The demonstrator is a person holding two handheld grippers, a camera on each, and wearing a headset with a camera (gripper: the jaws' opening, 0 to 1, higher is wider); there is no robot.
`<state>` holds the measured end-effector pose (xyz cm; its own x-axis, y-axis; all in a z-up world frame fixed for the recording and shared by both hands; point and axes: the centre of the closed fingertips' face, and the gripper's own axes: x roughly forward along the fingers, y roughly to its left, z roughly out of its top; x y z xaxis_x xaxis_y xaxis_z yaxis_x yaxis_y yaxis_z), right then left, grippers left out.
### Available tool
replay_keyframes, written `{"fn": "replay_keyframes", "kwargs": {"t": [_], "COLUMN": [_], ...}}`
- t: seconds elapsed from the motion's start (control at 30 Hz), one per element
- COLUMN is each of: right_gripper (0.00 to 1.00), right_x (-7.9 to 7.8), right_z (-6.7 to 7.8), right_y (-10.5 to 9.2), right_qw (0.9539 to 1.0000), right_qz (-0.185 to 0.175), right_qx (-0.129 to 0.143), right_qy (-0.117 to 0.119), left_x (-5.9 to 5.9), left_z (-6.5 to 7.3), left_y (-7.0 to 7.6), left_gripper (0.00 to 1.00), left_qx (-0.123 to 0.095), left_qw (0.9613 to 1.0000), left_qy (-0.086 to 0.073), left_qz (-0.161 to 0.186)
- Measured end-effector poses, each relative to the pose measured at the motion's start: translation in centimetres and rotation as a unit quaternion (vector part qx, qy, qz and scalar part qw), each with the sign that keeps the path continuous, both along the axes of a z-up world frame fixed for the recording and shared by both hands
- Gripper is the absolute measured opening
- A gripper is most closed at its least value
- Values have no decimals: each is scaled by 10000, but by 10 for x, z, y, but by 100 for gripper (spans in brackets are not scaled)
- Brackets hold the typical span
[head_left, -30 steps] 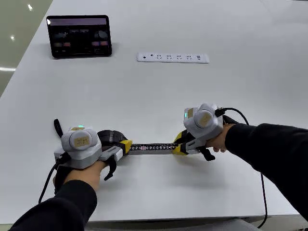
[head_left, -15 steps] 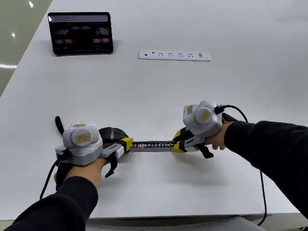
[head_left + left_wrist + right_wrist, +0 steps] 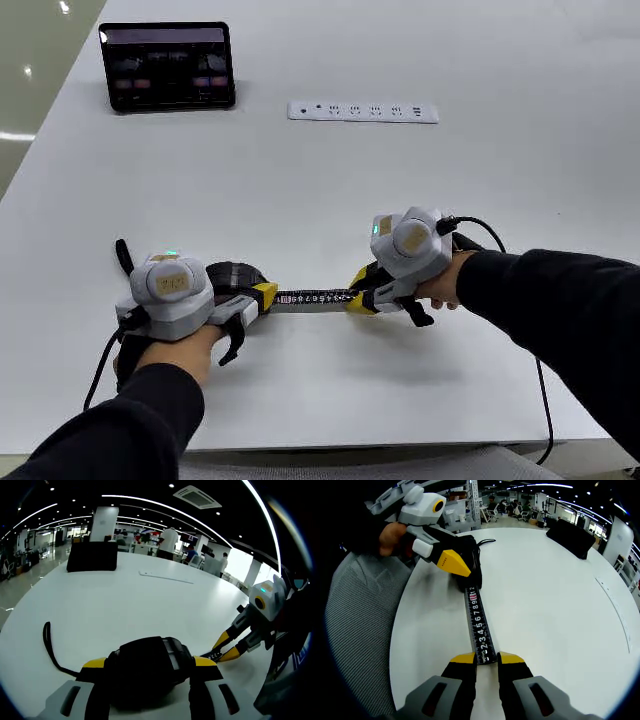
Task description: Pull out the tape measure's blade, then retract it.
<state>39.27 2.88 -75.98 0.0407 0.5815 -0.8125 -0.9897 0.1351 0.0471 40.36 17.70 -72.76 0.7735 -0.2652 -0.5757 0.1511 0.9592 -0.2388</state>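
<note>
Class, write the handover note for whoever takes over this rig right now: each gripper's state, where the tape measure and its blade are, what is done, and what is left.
Left gripper: shut on the tape measure case, which rests on the white table.
Right gripper: shut on the end of the blade.
Blade: a short stretch is out, running flat and straight over the table between the two grippers.
Done: the blade is pulled out of the case.
Left: pull further if more length is wanted, then guide the blade back into the case, probably by bringing the right gripper toward the left.
</note>
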Motion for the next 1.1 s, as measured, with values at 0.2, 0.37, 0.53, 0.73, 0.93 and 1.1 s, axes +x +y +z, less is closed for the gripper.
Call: {"fn": "replay_keyframes", "kwargs": {"t": [0.2, 0.37, 0.53, 0.73, 0.93, 1.1], "right_gripper": [12, 12, 12, 12, 12, 12], "right_x": [-2, -2, -3, -3, -4, -4], "right_z": [0, 1, 2, 1, 1, 0], "right_y": [9, 15, 19, 24, 27, 30], "right_qw": [10000, 9999, 9999, 9998, 9997, 9997], "right_qz": [3, 47, 47, 41, 42, 49], "right_qx": [65, 87, 119, 178, 217, 241], "right_qy": [-8, -34, -36, -51, -67, -74], "left_x": [0, 0, 0, 0, 0, 0], "left_z": [0, 0, 1, 0, 0, 0], "left_y": [0, 1, 1, 1, 1, 1], "left_gripper": [59, 59, 59, 60, 60, 60], "left_qx": [-8, -14, -15, -22, -22, -30], "left_qw": [10000, 10000, 10000, 10000, 10000, 10000], "left_qy": [2, 4, 5, 9, -3, 0], "left_qz": [11, 14, 12, 12, 17, 17]}}
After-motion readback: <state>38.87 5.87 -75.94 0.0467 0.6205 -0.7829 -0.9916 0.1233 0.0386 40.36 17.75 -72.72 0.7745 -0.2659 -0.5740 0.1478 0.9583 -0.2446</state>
